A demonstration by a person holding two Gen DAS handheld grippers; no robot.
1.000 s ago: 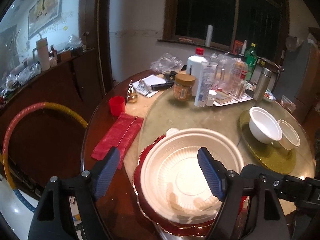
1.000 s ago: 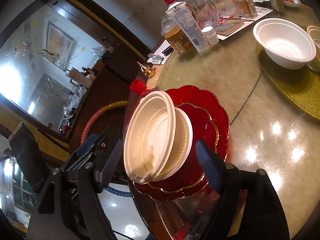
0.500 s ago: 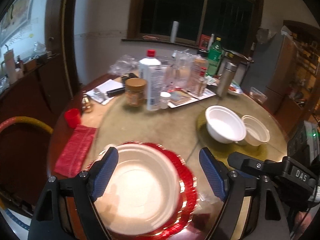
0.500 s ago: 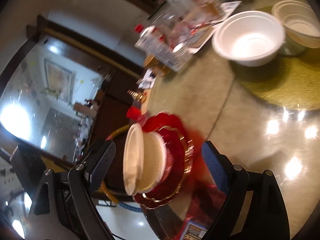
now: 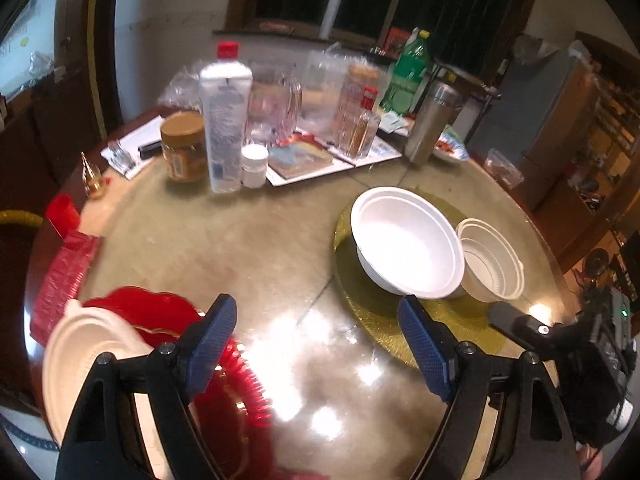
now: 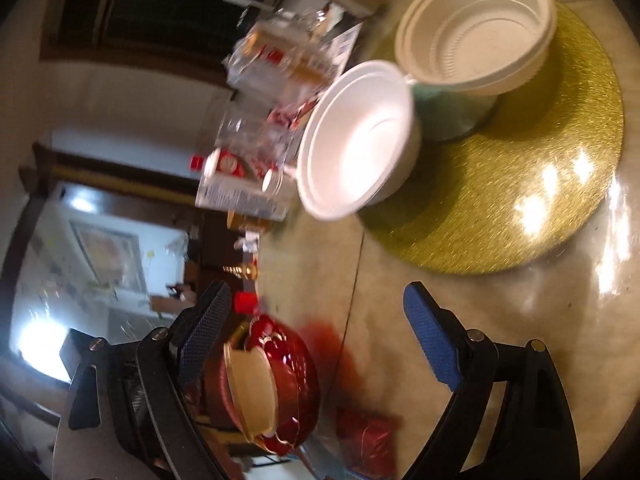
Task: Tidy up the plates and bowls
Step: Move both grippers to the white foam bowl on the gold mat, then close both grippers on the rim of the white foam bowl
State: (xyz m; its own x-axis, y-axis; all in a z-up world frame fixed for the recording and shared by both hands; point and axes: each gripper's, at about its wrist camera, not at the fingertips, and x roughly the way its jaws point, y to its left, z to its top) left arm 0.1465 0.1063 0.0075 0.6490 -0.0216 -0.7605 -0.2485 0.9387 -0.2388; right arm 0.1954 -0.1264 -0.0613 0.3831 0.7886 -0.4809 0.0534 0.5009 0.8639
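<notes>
A cream bowl (image 5: 86, 344) sits on stacked red plates (image 5: 160, 312) at the table's near left; both show in the right wrist view too, bowl (image 6: 252, 392) on plates (image 6: 296, 364). A white bowl (image 5: 408, 240) and a ribbed cream bowl (image 5: 492, 264) sit on a gold mat (image 5: 372, 308) at the right; they also show in the right wrist view, white bowl (image 6: 356, 140), ribbed bowl (image 6: 476, 28), mat (image 6: 500, 192). My left gripper (image 5: 316, 344) is open and empty above the table. My right gripper (image 6: 316, 336) is open and empty, rolled sideways.
Bottles, a peanut-butter jar (image 5: 182, 148), glass jars, a steel flask (image 5: 430, 120) and papers crowd the back of the round table (image 5: 240, 248). A red cloth (image 5: 64, 272) and red cup (image 5: 62, 212) lie at the left edge.
Both grippers have swung right, away from the red plates and cream bowl, toward the gold mat. The right gripper has rolled further sideways. Both stay open.
</notes>
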